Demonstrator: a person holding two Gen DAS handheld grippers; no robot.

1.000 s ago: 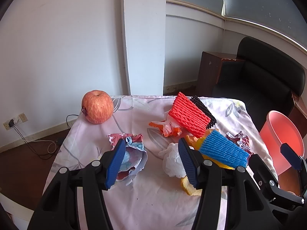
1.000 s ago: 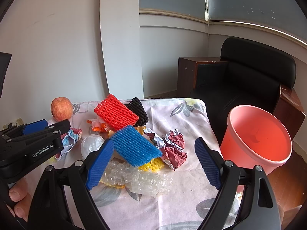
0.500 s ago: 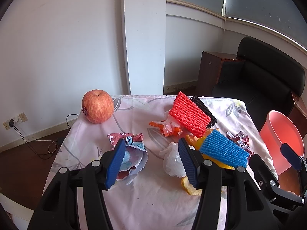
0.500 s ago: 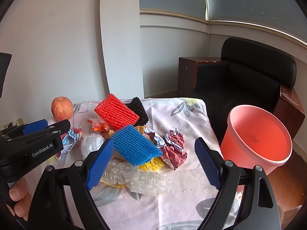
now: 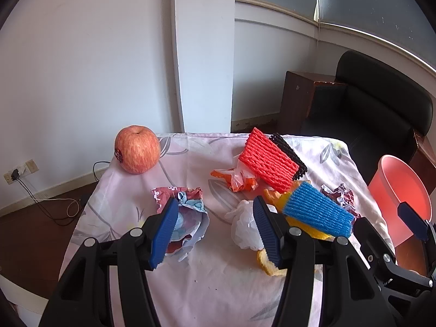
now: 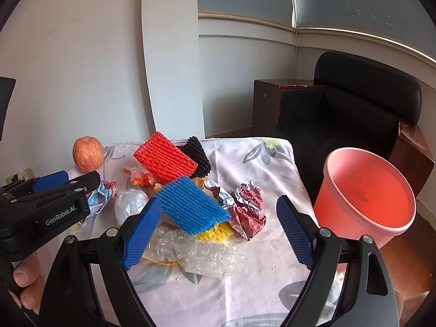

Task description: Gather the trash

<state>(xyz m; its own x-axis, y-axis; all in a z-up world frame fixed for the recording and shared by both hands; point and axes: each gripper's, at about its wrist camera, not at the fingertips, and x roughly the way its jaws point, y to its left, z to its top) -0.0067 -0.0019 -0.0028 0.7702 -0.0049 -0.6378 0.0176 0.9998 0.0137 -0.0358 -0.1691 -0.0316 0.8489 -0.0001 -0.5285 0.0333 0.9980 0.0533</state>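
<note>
A pile of trash lies on the floral tablecloth [image 6: 245, 152]: a red foam net [image 6: 164, 159], a black foam net [image 6: 196, 154], a blue foam net [image 6: 192, 204], bubble wrap [image 6: 196, 253], crumpled dark red paper [image 6: 249, 211], a white plastic ball [image 5: 245, 223] and a crumpled blue-pink wrapper [image 5: 185, 218]. My left gripper [image 5: 215, 231] is open and empty, low over the cloth between the wrapper and the white plastic. My right gripper [image 6: 218, 231] is open and empty, above the bubble wrap. A pink bucket [image 6: 365, 196] stands to the right of the table.
An apple [image 5: 137, 149] sits at the far left corner of the table. A black armchair [image 6: 351, 114] and a wooden cabinet [image 6: 265, 106] stand behind the table on the right. A white wall and pillar are behind. A wall socket with cables [image 5: 16, 174] is down left.
</note>
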